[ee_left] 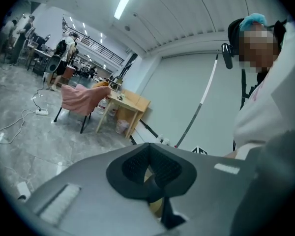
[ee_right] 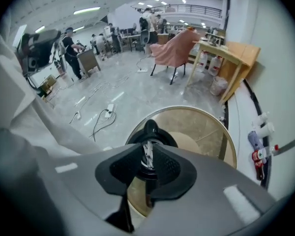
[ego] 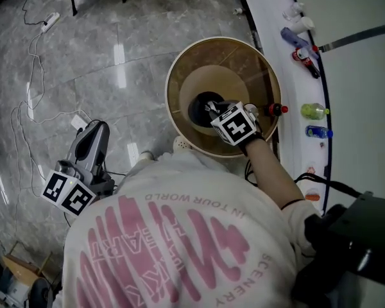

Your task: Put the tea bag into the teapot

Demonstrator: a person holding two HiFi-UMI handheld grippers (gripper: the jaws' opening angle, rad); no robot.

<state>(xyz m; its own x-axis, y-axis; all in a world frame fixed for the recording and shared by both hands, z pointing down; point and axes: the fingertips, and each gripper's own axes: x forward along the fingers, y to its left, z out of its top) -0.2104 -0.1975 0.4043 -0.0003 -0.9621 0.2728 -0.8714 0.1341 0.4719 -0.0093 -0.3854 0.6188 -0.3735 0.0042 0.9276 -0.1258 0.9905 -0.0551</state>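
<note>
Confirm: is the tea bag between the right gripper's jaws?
Yes, the right gripper is shut on the white tea bag, just above the black teapot.

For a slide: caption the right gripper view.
Right gripper holds the tea bag just above the black teapot.

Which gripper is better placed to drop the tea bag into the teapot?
Right. The right gripper hovers over the black teapot on the round glass table, its jaws shut on the tea bag. The left gripper hangs low beside the person, over the floor, away from the table, holding nothing.
</note>
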